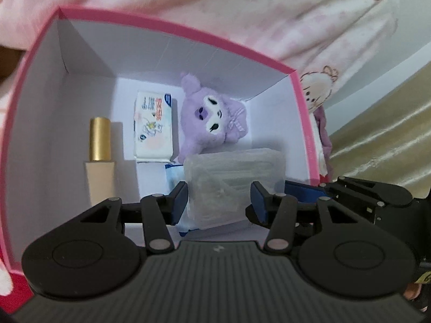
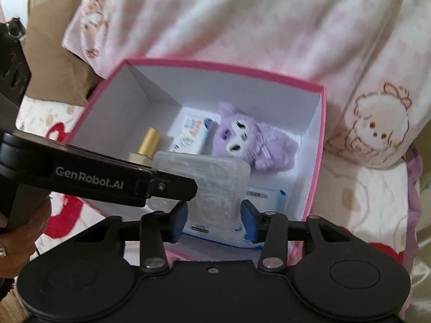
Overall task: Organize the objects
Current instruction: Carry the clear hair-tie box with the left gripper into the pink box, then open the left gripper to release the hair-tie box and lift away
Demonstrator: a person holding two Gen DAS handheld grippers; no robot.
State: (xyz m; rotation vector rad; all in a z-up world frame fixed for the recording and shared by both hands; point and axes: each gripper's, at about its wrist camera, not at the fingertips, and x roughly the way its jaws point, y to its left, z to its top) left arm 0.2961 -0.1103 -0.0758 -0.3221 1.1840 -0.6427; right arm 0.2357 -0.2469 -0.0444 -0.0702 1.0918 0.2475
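Left wrist view: both claws, left [image 1: 218,200] and right [image 2: 214,216], clamp one clear packet [image 1: 231,183] inside the pink box [image 1: 172,31].

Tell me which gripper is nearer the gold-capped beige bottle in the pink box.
Left. The left gripper hovers just right of the gold-capped beige bottle; the right gripper sits farther right, beyond it.

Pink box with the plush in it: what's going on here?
A person holding two hand-held grippers is packing things into the pink box, which sits on a pink printed blanket. A translucent plastic case sits between the fingers of both the left hand-held gripper and the right hand-held gripper, over the box. Already inside are a purple plush, a gold-capped bottle, a tissue pack and a blue-and-white packet.
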